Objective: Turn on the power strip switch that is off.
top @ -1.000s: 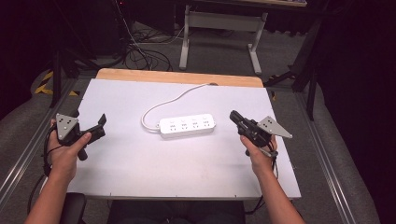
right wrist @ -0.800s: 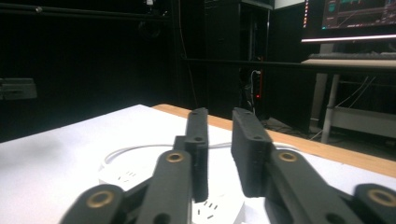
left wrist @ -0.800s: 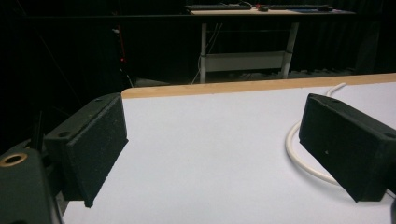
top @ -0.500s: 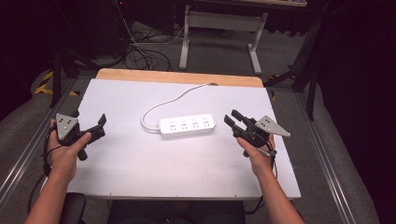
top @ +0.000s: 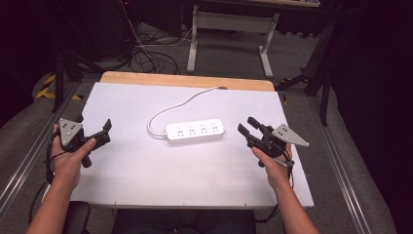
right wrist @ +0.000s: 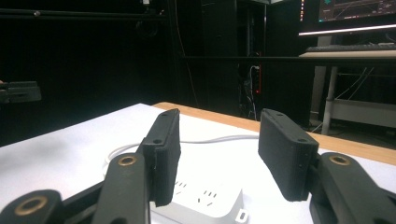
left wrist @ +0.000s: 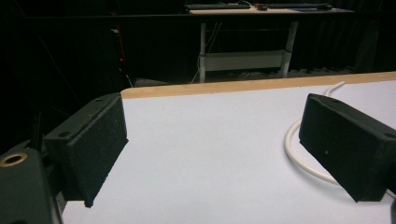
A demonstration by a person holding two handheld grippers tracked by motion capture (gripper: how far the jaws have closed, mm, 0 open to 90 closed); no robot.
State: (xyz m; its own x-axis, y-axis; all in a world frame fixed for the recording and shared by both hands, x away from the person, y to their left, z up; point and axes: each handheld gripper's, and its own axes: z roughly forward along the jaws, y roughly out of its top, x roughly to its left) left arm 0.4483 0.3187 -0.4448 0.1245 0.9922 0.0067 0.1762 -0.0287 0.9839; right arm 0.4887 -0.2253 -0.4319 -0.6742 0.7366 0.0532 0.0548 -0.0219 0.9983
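The white power strip [top: 195, 131] lies at the centre of the high view on the white table [top: 146, 175], its cord [top: 180, 105] curling toward the upper middle; the right gripper [top: 249, 127], just right of it, has just been opening its jaws, nothing between them; in its own view they cut off the strip's near end; the left gripper [top: 104, 130], at left, gapes wide, empty.

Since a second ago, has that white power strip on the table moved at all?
No. The power strip lies at the same spot on the white table, its cord curling toward the wooden edge as before.
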